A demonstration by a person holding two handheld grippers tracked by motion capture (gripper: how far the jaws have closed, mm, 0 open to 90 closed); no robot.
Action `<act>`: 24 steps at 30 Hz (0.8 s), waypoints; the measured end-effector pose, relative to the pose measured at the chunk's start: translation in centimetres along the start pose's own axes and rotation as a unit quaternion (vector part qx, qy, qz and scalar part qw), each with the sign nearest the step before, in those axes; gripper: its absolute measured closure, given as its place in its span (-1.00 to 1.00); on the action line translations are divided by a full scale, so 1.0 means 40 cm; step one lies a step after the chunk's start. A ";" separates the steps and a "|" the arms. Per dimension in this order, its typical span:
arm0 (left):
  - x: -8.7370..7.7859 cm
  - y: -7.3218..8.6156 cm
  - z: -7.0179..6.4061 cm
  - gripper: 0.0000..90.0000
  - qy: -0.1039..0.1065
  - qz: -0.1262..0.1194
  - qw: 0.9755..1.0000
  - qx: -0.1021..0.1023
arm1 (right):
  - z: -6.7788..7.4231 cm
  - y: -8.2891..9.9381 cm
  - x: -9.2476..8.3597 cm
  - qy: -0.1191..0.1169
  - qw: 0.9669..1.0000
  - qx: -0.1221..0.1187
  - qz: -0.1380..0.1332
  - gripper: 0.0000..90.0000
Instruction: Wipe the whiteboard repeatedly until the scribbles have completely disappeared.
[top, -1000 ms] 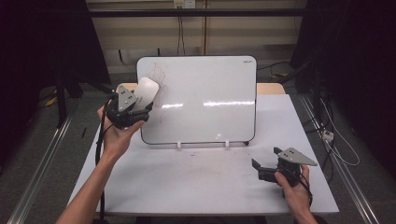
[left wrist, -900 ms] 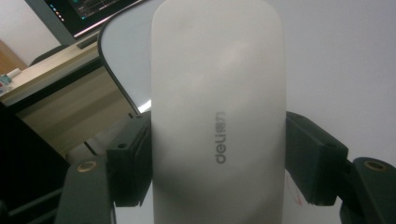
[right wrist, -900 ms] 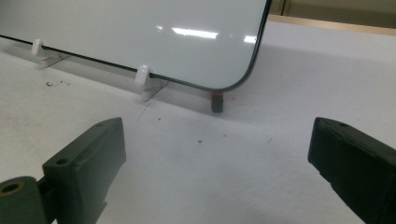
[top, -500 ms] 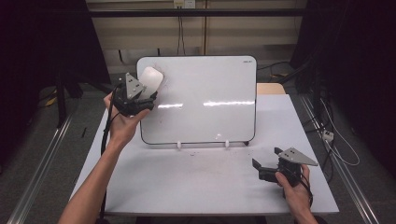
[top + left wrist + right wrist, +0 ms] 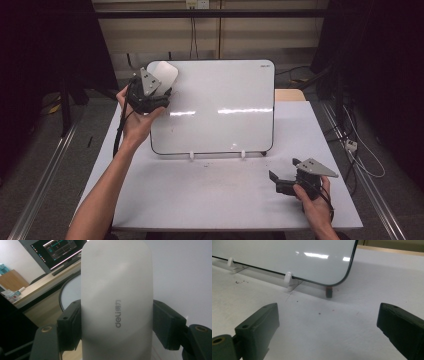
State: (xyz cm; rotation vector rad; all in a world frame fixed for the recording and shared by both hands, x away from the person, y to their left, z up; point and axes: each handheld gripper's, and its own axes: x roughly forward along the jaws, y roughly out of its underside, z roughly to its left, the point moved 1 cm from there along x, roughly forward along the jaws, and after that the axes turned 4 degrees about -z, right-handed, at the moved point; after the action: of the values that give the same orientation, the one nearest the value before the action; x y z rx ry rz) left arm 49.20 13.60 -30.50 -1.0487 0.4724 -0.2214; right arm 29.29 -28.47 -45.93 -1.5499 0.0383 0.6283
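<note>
My left tongs (image 5: 159, 89) were squeezed tight on the white eraser (image 5: 117, 302), one jaw on each long side. The eraser (image 5: 166, 75) sat at the top left corner of the whiteboard (image 5: 220, 105), which stood near the far edge of the table (image 5: 210, 195). To wipe well, I thought I should keep it flat on the board and slide slowly. My right tongs (image 5: 285, 182) rested wide open and empty near the table's front right corner.
</note>
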 end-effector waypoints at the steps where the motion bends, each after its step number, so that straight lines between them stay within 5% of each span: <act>1: 0.003 0.000 0.001 -0.31 -0.003 -0.003 1.000 0.002 | -0.001 -0.001 0.000 0.001 1.000 0.003 0.000 -0.90; 24: 0.062 0.009 0.004 -0.31 -0.022 0.027 0.999 0.020 | -0.003 0.002 -0.004 0.002 1.000 0.000 0.001 -0.91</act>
State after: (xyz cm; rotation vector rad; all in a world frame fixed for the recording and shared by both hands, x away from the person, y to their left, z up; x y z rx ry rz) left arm 51.42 12.92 -31.42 -0.9997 0.4541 -0.1593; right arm 29.17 -28.62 -45.94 -1.5507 0.0433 0.6254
